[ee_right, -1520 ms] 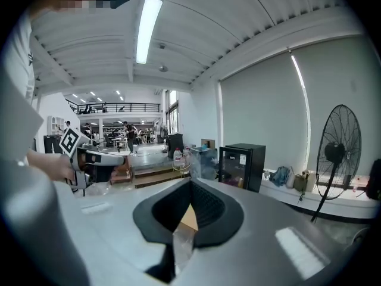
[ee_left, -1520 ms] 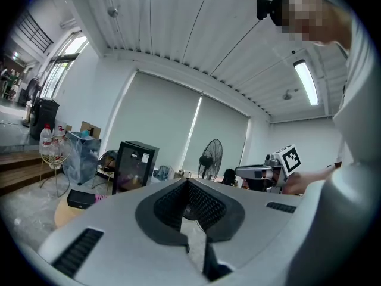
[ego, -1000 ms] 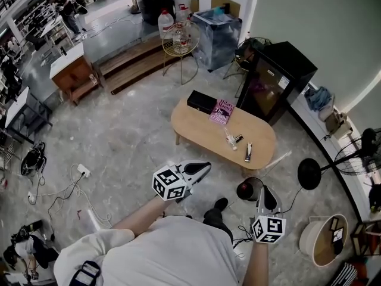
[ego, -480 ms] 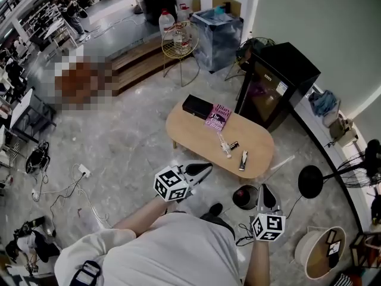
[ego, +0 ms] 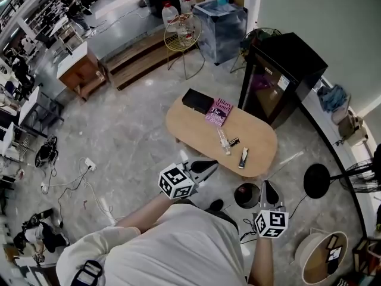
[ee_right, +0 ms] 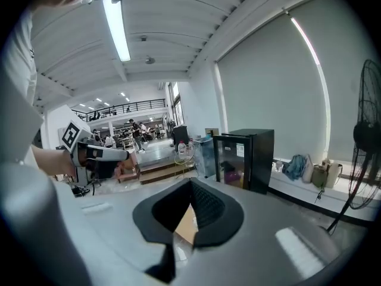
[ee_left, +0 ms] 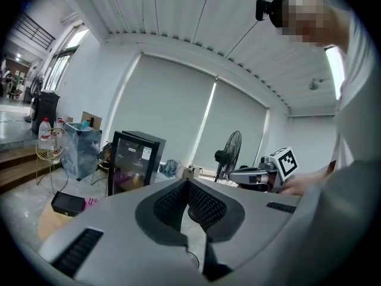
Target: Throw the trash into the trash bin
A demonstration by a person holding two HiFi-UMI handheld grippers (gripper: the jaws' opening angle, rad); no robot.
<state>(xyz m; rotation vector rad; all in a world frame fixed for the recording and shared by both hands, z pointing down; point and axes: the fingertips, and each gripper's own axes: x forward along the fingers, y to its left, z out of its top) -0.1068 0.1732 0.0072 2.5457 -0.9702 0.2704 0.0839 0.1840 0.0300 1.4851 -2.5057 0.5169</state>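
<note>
Trash (ego: 223, 140) lies on the bench (ego: 262, 137) — a clear wrapper with two small dark bits just beside it. It sits near the middle of the bench, and nothing is holding it. The bench is long and round at the ends, made of light wood. A black box (ego: 197, 100) and a pink book (ego: 218, 111) lie side by side at its far end.

The trash bin (ego: 246, 195) is dark and round. It stands on the floor, just beside the near edge of the bench.

The left gripper (ego: 208, 164) hangs over the floor in front of the bench and points at it. Its jaws are pressed together with nothing between them. The right gripper (ego: 269, 185) is close to the trash bin in the head view. Its jaws are pressed together too — they pinch nothing. Both grippers are apart from the trash.

A black cabinet (ego: 280, 76) with a glass door stands behind the bench. A fan (ego: 315, 180) stands on the floor to the right, and a pale round basket (ego: 309, 261) sits nearer the person.
</note>
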